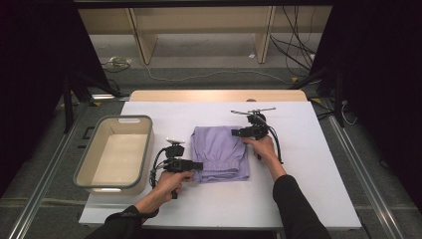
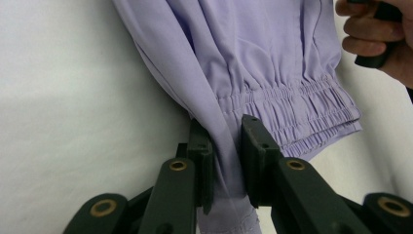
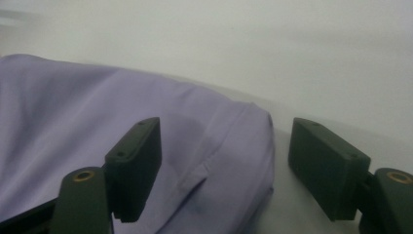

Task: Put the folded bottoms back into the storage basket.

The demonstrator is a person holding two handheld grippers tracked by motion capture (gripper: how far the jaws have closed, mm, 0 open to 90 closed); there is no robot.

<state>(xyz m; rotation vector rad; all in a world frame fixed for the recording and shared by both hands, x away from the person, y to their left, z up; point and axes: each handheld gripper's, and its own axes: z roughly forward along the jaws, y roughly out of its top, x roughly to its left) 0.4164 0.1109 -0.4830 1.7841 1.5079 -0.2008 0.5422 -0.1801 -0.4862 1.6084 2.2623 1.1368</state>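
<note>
The left gripper [image 2: 228, 161] pinches the soft purple folded cloth [image 1: 220, 153]. The right gripper [image 3: 216, 168] is open around its far corner and, I think, must squeeze next to lift.

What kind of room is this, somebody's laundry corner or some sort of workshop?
Most likely a lab or recording set-up, not a home. The white table stands between dark curtains, loose cables trail over the floor behind it, and a person works a folded purple garment with hand-held grippers beside a grey bin.

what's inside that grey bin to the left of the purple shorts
Nothing visible: the grey bin shows a bare pale floor. Its near wall hides a strip of the floor closest to the person.
</note>
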